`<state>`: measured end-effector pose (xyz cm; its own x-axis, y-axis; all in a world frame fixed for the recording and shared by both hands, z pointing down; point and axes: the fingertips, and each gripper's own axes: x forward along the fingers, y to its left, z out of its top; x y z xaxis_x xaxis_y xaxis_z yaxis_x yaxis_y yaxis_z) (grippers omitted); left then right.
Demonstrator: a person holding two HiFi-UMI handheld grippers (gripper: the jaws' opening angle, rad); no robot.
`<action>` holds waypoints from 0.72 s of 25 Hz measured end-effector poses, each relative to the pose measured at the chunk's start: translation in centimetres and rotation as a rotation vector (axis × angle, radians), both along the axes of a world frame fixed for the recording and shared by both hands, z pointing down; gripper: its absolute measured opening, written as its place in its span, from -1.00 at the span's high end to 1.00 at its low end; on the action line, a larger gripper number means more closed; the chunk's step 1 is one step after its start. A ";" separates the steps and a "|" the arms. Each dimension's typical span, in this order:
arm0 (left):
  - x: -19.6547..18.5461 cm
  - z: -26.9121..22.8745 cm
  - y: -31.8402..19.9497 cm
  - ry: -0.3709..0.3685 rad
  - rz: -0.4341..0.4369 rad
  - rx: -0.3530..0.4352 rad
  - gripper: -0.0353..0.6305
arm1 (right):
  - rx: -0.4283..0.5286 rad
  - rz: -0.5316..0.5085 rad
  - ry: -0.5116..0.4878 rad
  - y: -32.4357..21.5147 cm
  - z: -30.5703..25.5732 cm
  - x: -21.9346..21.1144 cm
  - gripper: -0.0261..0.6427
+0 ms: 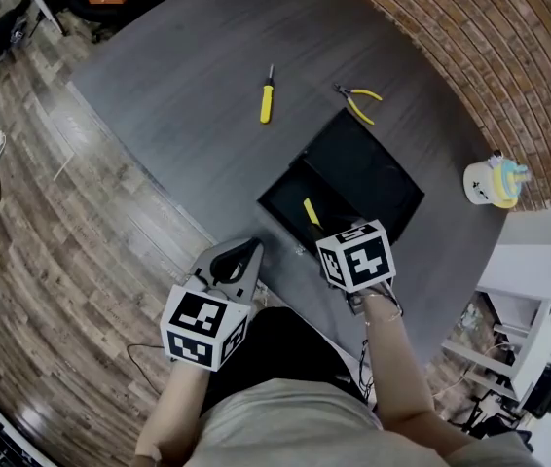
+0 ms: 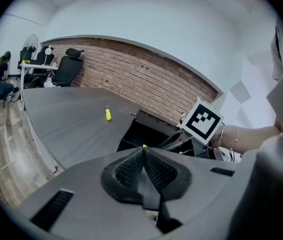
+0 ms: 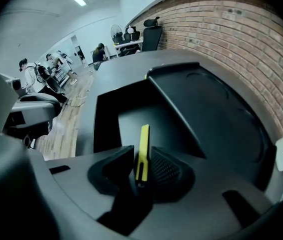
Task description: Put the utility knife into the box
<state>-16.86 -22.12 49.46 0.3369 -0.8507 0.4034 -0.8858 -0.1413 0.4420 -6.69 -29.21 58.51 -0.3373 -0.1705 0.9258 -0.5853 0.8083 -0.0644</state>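
Note:
The yellow utility knife (image 1: 311,211) (image 3: 143,151) stands on end between the pads of my right gripper (image 1: 318,228) (image 3: 142,158), over the open black box (image 1: 277,202) (image 3: 101,121). The jaws stand slightly apart around the knife and do not press on it. The knife's far end points down into the box's base. The box lid (image 1: 368,168) lies folded back toward the brick wall. My left gripper (image 1: 252,249) (image 2: 143,156) hovers at the table's near edge, left of the box, with its pads meeting and nothing between them.
A yellow-handled screwdriver (image 1: 267,97) (image 2: 108,114) and yellow-handled pliers (image 1: 361,102) lie on the grey table beyond the box. A white cup with a small toy (image 1: 492,181) stands at the right by the brick wall. Office chairs and people are far back.

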 end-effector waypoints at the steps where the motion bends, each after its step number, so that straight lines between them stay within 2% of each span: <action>1: 0.0 -0.2 0.0 -0.004 0.002 0.003 0.83 | 0.000 0.001 -0.017 0.1 -0.4 -0.1 0.56; 6: -0.1 -1.5 -0.3 -0.025 0.018 0.040 0.83 | 0.046 -0.003 -0.109 0.2 -3.0 -0.9 0.59; 9: 0.0 -2.9 -0.7 -0.036 0.032 0.079 0.83 | 0.089 0.027 -0.206 -0.2 -5.5 -1.3 0.59; 14: 0.9 -5.2 -1.4 -0.068 0.074 0.128 0.83 | 0.138 0.054 -0.323 -0.2 -9.8 -1.0 0.52; 18: 1.1 -7.3 -2.0 -0.098 0.100 0.175 0.82 | 0.236 0.100 -0.456 -0.7 -14.0 -1.0 0.51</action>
<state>-15.79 -24.17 42.12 0.3895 -0.8751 0.2871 -0.9010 -0.2975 0.3157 -7.74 -29.87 44.46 -0.6688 -0.4090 0.6208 -0.6155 0.7730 -0.1538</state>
